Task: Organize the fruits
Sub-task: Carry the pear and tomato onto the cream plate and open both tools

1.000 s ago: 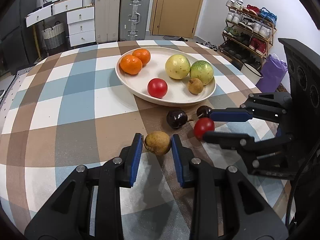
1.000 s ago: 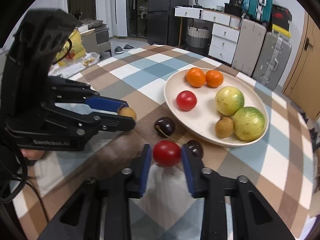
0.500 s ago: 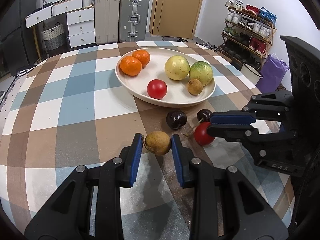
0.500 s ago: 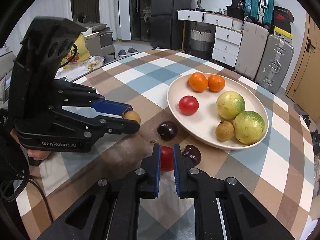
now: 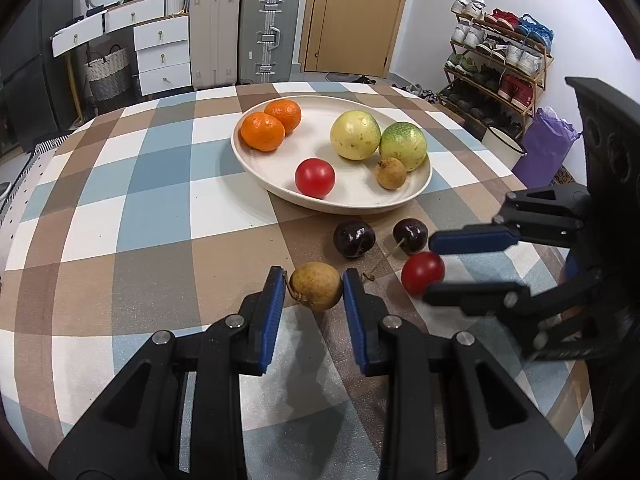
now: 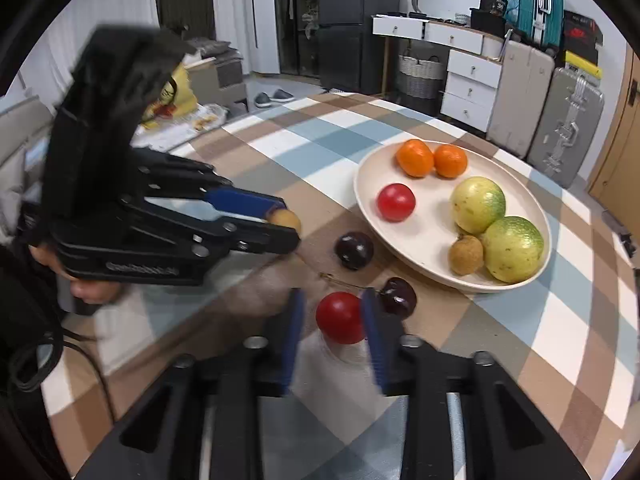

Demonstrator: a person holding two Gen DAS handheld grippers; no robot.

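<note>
My left gripper (image 5: 314, 288) is shut on a small brown round fruit (image 5: 316, 286) just above the checked tablecloth. In the right wrist view the left gripper (image 6: 288, 222) shows at the left with the brown fruit (image 6: 286, 219) at its tips. My right gripper (image 6: 333, 316) has its jaws opening around a red tomato (image 6: 340, 318). The tomato touches the right pad, with a gap at the left pad. Two dark cherries (image 5: 354, 239) (image 5: 410, 236) lie in front of the cream plate (image 5: 316, 136), which holds two oranges, a tomato, two green-yellow fruits and a brown fruit.
The round table's edge curves close at the left and right. Suitcases (image 5: 268, 36), white drawers (image 5: 160, 56), a door and a shoe rack (image 5: 500, 64) stand beyond it. A person's hand (image 6: 92, 290) grips the left tool.
The right jaws held the tomato a second ago, then closed narrow with the tomato ahead of the tips, and now stand wider around it. The left gripper and its fruit have not moved.
</note>
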